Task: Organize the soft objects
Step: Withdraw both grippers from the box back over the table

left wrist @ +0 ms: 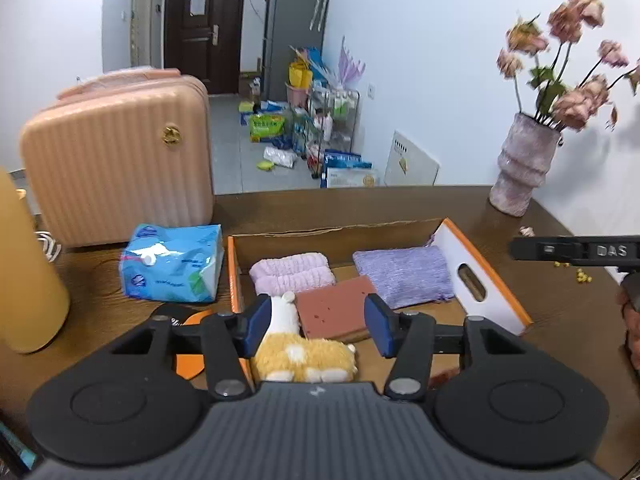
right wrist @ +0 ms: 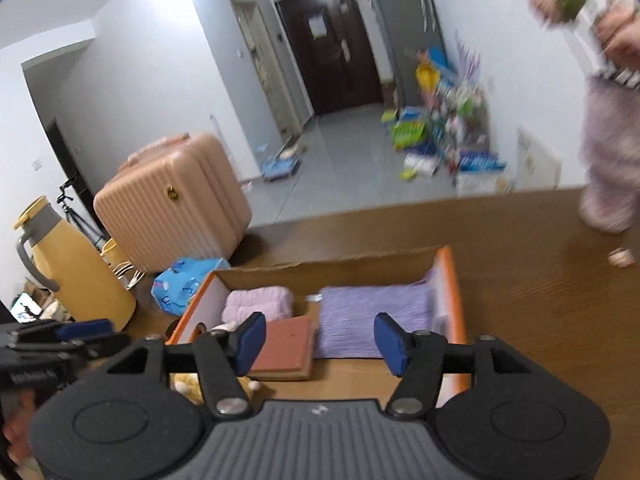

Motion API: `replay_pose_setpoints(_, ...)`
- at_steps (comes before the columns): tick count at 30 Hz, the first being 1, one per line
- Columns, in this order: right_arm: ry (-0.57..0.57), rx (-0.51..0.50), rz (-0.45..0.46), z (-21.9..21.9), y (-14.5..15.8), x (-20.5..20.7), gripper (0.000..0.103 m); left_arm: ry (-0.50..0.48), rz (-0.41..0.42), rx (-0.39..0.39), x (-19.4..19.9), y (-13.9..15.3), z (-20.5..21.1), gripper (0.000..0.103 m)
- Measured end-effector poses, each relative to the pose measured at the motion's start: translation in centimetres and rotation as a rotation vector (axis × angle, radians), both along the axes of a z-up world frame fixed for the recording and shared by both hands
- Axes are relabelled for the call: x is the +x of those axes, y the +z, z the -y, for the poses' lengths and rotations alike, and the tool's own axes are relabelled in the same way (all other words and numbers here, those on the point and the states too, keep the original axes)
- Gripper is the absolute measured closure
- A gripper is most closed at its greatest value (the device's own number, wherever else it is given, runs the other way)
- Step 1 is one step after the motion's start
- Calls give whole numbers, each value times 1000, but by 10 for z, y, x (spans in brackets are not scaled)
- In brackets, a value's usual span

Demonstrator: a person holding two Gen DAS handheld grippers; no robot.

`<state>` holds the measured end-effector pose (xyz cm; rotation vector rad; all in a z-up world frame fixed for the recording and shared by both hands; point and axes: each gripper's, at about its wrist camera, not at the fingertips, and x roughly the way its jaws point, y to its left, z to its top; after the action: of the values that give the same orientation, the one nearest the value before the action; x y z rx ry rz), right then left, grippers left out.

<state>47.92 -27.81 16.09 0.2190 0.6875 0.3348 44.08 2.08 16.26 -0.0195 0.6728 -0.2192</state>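
Note:
An open cardboard box [left wrist: 476, 264] with orange edges sits on the brown table. Inside lie a pink folded towel [left wrist: 292, 274], a purple cloth [left wrist: 404, 276], a reddish-brown sponge [left wrist: 336, 310] and a yellow-and-white plush toy [left wrist: 300, 350]. My left gripper [left wrist: 316, 320] is open above the box, the plush lying loose between and below its fingers. My right gripper [right wrist: 320, 338] is open and empty, above the box's near side; the same box [right wrist: 448, 280], towel [right wrist: 258, 304], purple cloth [right wrist: 372, 320] and sponge [right wrist: 284, 348] show in its view, somewhat blurred.
A blue tissue pack [left wrist: 172, 264] lies left of the box, a pink suitcase [left wrist: 116, 156] behind it, a yellow thermos [right wrist: 76, 276] at far left. A vase with pink flowers [left wrist: 524, 164] stands at the back right. Small yellow beads [left wrist: 582, 278] lie at right.

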Motion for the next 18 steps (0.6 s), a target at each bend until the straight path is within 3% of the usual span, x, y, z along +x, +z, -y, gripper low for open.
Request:
replay_pose_setpoints(5, -24, -31, 55, 23, 16, -48, 41, 8, 46, 19, -47, 13, 6, 48)
replay_pose_setpoints(8, -24, -30, 94, 32, 20, -81, 40, 35, 106, 16, -83, 14, 8, 38)
replay_pose_setpoints(13, -4, -57, 182, 28, 8, -146, 35, 34, 166, 3, -155, -13, 14, 35)
replay_pose_setpoints(18, 32, -72, 253, 18, -11, -218, 30, 34, 226, 22, -226, -44, 21, 24)
